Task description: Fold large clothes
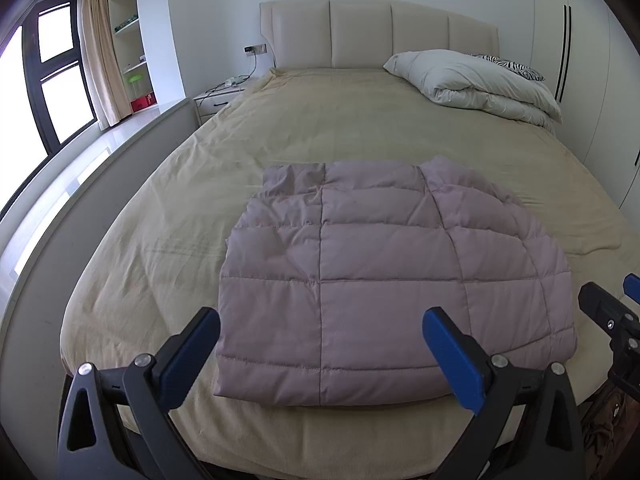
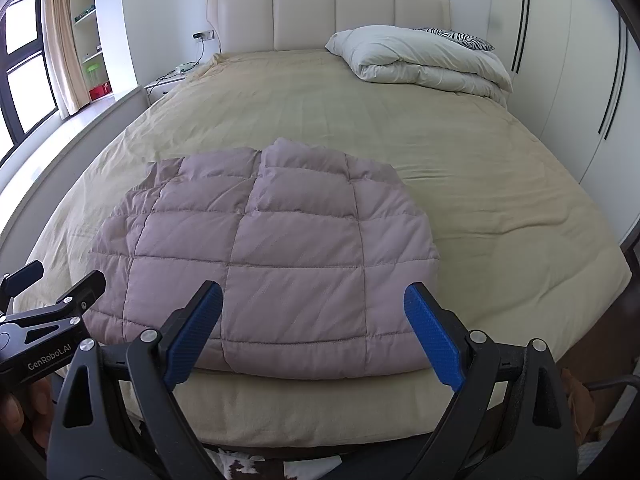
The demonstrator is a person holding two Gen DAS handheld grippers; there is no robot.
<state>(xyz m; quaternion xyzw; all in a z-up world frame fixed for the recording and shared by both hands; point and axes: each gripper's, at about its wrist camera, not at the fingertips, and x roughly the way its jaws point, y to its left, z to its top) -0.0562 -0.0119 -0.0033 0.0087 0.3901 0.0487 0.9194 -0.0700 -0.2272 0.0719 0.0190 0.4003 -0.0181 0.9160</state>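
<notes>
A mauve quilted puffer jacket (image 1: 384, 272) lies folded into a rough rectangle near the foot of the bed; it also shows in the right wrist view (image 2: 272, 264). My left gripper (image 1: 320, 324) is open and empty, held just short of the jacket's near edge. My right gripper (image 2: 314, 300) is open and empty too, above the jacket's near edge. The right gripper shows at the right edge of the left wrist view (image 1: 612, 312), and the left gripper shows at the left edge of the right wrist view (image 2: 52, 292).
The bed has a beige sheet (image 1: 328, 120) and a cream headboard (image 1: 376, 32). A folded white duvet (image 1: 480, 80) with a zebra pillow (image 1: 508, 66) lies at the head on the right. A nightstand (image 1: 218, 100), window and shelves are on the left, wardrobes (image 2: 560, 60) on the right.
</notes>
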